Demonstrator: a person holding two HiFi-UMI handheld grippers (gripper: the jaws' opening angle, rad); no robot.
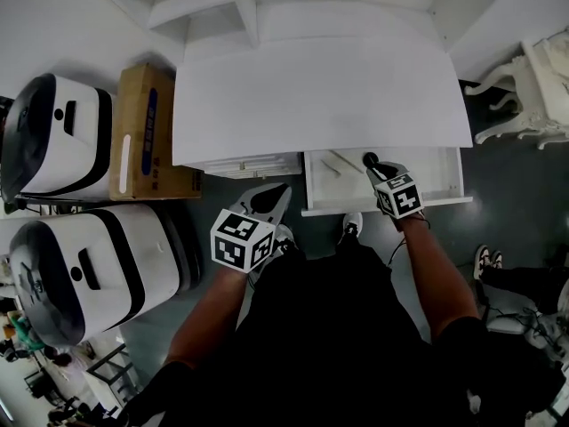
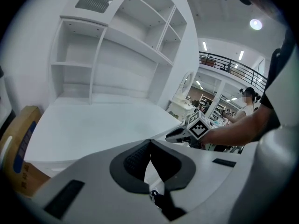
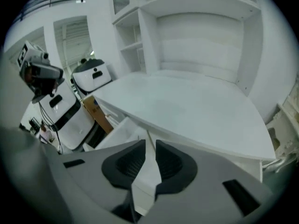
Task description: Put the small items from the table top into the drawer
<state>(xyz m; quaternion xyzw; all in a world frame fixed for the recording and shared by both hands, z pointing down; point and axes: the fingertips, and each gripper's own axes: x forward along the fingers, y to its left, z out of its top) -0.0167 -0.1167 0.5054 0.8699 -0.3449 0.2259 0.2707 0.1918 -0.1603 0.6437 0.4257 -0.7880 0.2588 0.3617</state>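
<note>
The white table top (image 1: 320,96) lies bare, with no small items showing on it. Under its front edge at the right, a drawer (image 1: 382,205) stands pulled out, and a thin pale stick (image 1: 335,164) lies inside. My right gripper (image 1: 370,160) reaches into that drawer from above. In the right gripper view its pads stand a narrow gap apart with nothing between them, so the right gripper (image 3: 150,160) is open. My left gripper (image 1: 271,196) hovers below the desk front, left of the drawer. The left gripper (image 2: 150,146) has its tips touching and holds nothing.
A cardboard box (image 1: 142,132) and two white-and-black machines (image 1: 53,136) (image 1: 89,265) crowd the floor to the left of the desk. A closed drawer (image 1: 249,165) sits left of the pulled-out one. Shelves (image 1: 258,7) rise behind the desk. A white chair (image 1: 533,96) stands at the right.
</note>
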